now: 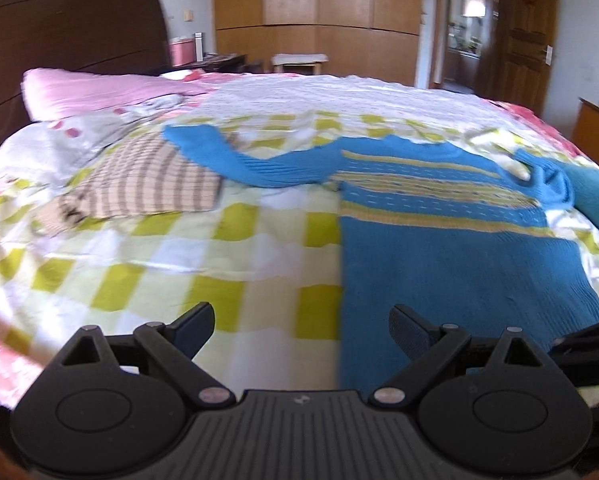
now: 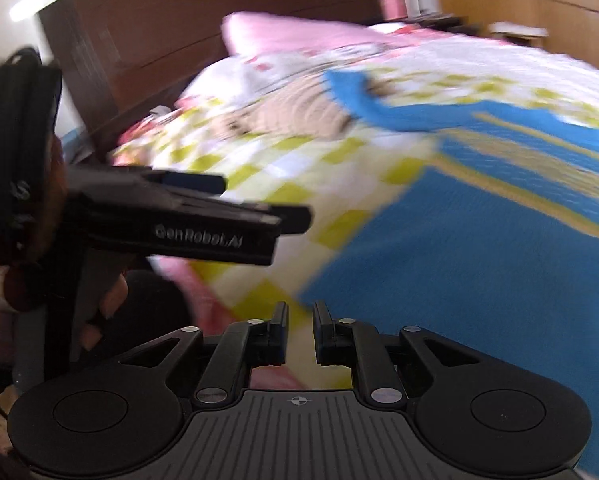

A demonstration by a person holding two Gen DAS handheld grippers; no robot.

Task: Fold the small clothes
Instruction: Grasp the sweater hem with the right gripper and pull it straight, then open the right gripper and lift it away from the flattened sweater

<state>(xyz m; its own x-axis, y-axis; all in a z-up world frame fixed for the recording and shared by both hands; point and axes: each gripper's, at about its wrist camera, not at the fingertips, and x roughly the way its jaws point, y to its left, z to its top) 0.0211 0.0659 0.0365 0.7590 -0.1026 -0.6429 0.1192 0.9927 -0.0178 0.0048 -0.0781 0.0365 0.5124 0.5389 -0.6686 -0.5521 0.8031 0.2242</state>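
A blue knit sweater (image 1: 459,264) with yellow stripes lies spread flat on the bed, one sleeve (image 1: 235,156) stretched out to the left. That sleeve's end rests on a folded beige striped garment (image 1: 147,180). My left gripper (image 1: 301,320) is open wide and empty, hovering over the checked cover just left of the sweater's near edge. In the right wrist view my right gripper (image 2: 300,314) has only a narrow gap between its pads, with nothing in it, above the near corner of the sweater (image 2: 459,264). The left gripper (image 2: 263,200) shows there too, held by a hand (image 2: 111,292).
The bed has a yellow-green checked cover (image 1: 159,264) and a pink pillow (image 1: 99,88) against a dark wooden headboard (image 1: 71,24). Behind the bed are a wooden wardrobe (image 1: 319,20), a small stool (image 1: 299,62) and an open door (image 1: 527,40). The right wrist view is motion-blurred.
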